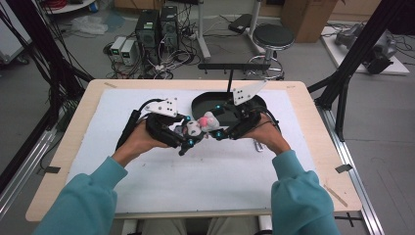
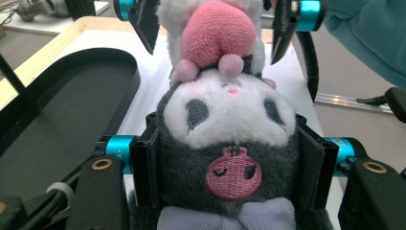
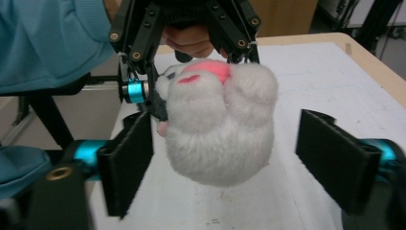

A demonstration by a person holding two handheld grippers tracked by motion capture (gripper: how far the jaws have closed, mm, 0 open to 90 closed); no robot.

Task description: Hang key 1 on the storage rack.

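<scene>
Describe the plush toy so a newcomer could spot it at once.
On the white mat covering the wooden table, beside the black oval tray, two hand-held grippers meet. Between them hangs the plush toy, its dark grey hooded head clamped in the left gripper; nothing else is furry, white and pink.

I am working at a pale wooden worktop [image 1: 303, 105] that is carrying a white mat [image 1: 215, 176]. Beyond its far edge, a grey floor [image 1: 313, 63] is stretching away. Two dark computer towers [image 1: 157, 27] are standing there among tangled cables [image 1: 169, 61], and a round black stool [image 1: 273, 36] is sitting nearby. Black frame struts [image 1: 362, 46] are slanting up on my right, and a cardboard box [image 1: 306, 17] is resting behind.
</scene>
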